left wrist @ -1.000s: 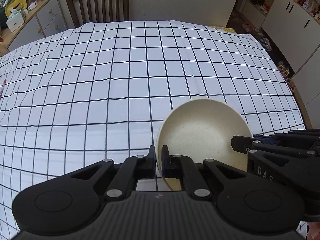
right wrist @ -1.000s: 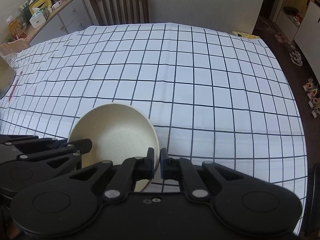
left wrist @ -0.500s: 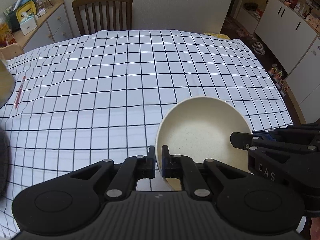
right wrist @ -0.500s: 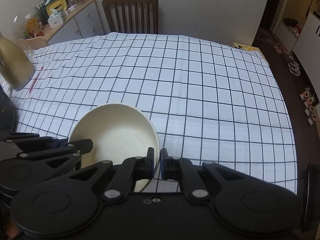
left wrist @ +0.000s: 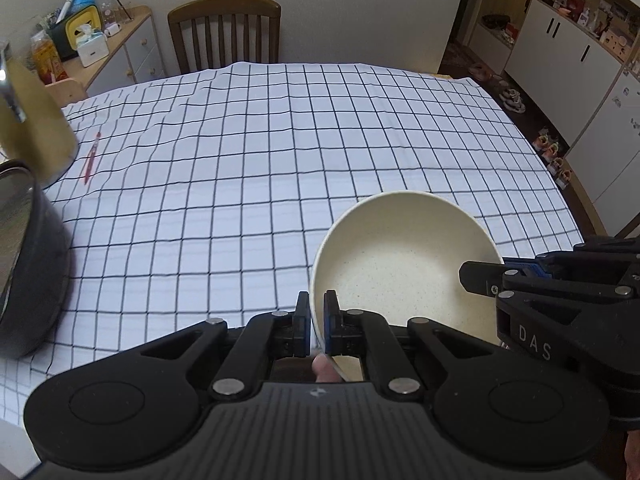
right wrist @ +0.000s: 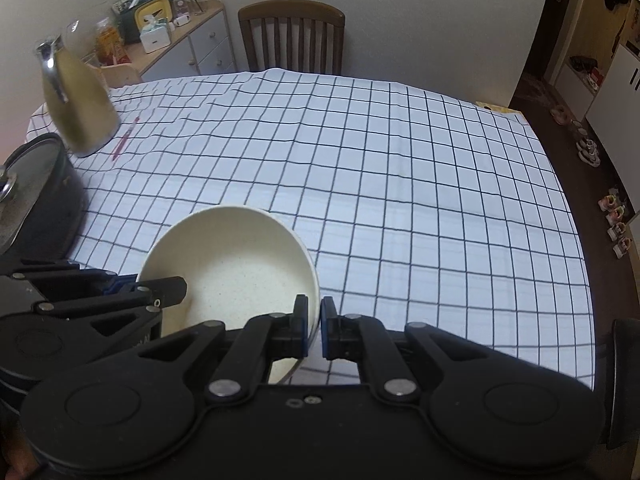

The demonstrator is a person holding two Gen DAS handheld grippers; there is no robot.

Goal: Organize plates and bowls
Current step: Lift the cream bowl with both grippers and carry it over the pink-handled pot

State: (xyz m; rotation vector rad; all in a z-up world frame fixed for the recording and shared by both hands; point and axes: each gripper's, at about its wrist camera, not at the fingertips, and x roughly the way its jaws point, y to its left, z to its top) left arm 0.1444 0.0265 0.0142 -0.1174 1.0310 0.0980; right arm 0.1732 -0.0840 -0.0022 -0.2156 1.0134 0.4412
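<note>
At nine o'clock I see a dark pot (left wrist: 28, 264), cut off by the frame, and a blurred kettle (right wrist: 80, 108). The checked table (left wrist: 280, 152) lies open toward twelve. My left tongs (left wrist: 316, 322) and right tongs (right wrist: 314, 326) each pinch opposite rims of the cream bowl (left wrist: 404, 272), held tilted above the table's near edge.

Checked-cloth table (left wrist: 320, 152), pot (left wrist: 28, 272), jug (left wrist: 44, 136), pen (left wrist: 91, 157)

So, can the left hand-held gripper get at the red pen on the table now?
Probably not: the left hand-held gripper is shut on the cream bowl, shared with the right hand-held gripper. The way to the red pen looks free.
</note>
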